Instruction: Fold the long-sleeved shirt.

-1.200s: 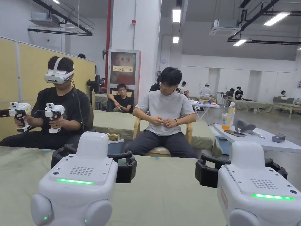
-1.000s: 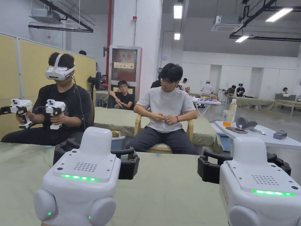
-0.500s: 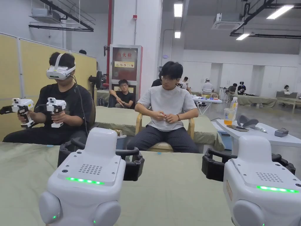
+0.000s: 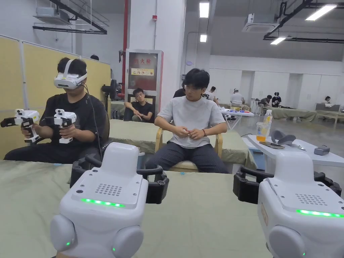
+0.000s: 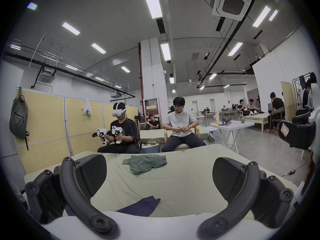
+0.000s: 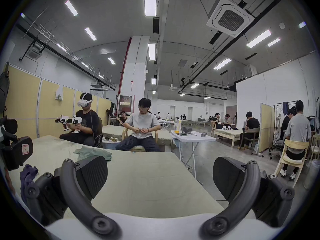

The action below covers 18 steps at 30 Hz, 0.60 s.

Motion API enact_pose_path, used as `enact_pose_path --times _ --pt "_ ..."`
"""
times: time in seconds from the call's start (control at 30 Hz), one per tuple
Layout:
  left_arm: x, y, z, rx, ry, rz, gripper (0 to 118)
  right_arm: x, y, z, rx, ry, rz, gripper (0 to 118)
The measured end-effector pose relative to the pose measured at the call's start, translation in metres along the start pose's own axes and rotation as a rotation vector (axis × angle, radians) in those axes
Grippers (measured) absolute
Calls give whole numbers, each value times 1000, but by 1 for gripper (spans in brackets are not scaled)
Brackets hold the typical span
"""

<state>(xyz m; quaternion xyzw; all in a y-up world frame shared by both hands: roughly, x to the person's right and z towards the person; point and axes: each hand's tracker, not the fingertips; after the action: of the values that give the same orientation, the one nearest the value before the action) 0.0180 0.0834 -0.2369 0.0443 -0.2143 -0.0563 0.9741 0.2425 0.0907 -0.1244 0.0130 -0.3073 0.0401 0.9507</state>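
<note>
Status, left to right: left tool (image 5: 159,179) is released, jaws wide apart with nothing between them, held above the worktop (image 5: 181,183). A dark navy cloth (image 5: 140,206) lies just below and ahead of this tool, partly hidden under its body. A crumpled green shirt (image 5: 144,163) lies well ahead of it, toward the far edge. Which of the two garments is the long-sleeved shirt cannot be told; no sleeves are laid out on either. Right tool (image 6: 160,179) is likewise released and empty, level with the left; the green shirt (image 6: 91,154) sits ahead and to its left.

Assessment: folding is not yet begun. Either garment appears soft, light and limp, and will sag and bunch if lifted from one point. Recommended hold: one tool at each shoulder seam or hem corner, pinching a single layer, then spreading the garment flat.
</note>
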Motion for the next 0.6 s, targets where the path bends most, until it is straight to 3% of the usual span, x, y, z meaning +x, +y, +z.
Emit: enact_pose_path --times 0.23,0.33,0.6 --pt "-6 -1 -4 -22 8 49 118 -2 -3 -3 -14 -21 27 118" --pt "-14 -1 -2 -12 -16 149 118 -3 -5 -4 -8 -28 31 118" --pt "-15 -6 -7 -8 32 93 118 -4 -6 -8 -17 -30 6 118"
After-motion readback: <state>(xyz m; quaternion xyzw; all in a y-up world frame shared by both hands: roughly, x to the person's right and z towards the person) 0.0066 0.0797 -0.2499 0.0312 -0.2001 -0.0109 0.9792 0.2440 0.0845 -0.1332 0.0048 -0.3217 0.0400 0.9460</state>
